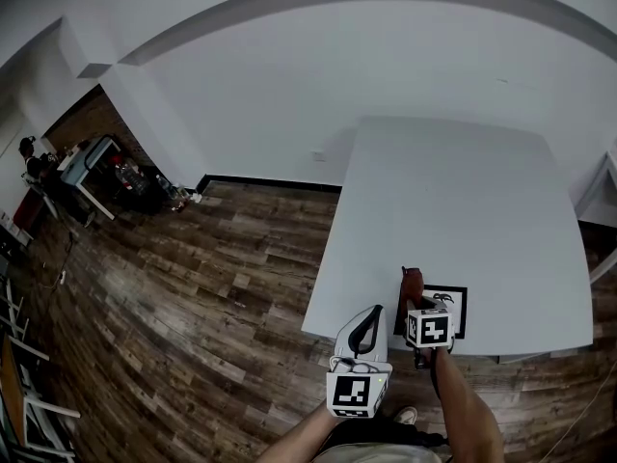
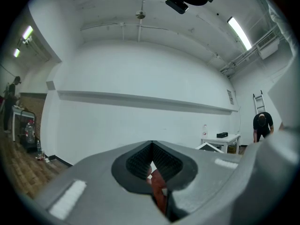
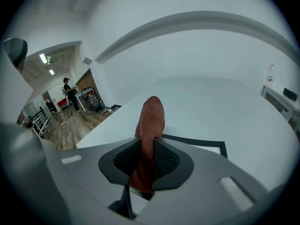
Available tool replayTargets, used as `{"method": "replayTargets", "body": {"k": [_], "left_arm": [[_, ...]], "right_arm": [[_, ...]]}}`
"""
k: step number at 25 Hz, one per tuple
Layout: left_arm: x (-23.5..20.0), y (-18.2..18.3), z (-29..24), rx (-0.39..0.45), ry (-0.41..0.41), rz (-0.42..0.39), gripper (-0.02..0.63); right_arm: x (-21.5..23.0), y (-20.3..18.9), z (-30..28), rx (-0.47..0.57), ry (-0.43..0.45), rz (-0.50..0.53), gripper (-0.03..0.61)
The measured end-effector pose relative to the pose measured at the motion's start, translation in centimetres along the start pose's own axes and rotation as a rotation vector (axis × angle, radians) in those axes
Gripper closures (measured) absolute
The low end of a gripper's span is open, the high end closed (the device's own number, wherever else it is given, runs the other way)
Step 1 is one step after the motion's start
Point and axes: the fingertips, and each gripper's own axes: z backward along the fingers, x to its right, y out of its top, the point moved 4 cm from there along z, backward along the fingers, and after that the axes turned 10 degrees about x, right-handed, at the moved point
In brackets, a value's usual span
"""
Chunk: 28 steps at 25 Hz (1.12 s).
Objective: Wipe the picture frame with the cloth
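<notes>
The picture frame, black-edged with a white face, lies flat near the front edge of the white table. My right gripper hovers at the frame's left side, shut on a rust-red cloth. In the right gripper view the cloth sticks up between the jaws, with the frame's black edge just beyond it. My left gripper is off the table's front left corner, away from the frame. Its jaws look shut, and a reddish sliver shows in the slit between them.
Dark wooden floor spreads left of the table. Clutter and furniture stand by the far left wall. The left gripper view shows another white table and a person far off; a person stands in a distant room.
</notes>
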Motion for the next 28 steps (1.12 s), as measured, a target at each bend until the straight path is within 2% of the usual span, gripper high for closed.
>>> {"method": "replayTargets", "body": {"k": [6, 16, 23, 28], "left_arm": [[-0.2, -0.6, 0.5, -0.021, 0.009, 0.029, 0.614], [-0.1, -0.6, 0.7, -0.031, 0.008, 0.024, 0.614], [0.8, -1.4, 0.8, -0.036, -0.002, 0.041, 0.614], [1.5, -1.8, 0.9, -0.037, -0.012, 0.056, 0.614]], "right_arm": [[-0.8, -0.2, -1.4, -0.078, -0.026, -0.054, 0.485], [1.0, -1.0, -1.5, -0.145, -0.049, -0.067, 0.485], [5.5, -2.2, 0.1, -0.182, -0.12, -0.09, 0.484], [10.5, -3.1, 2.8, -0.206, -0.216, -0.082, 0.485]]}}
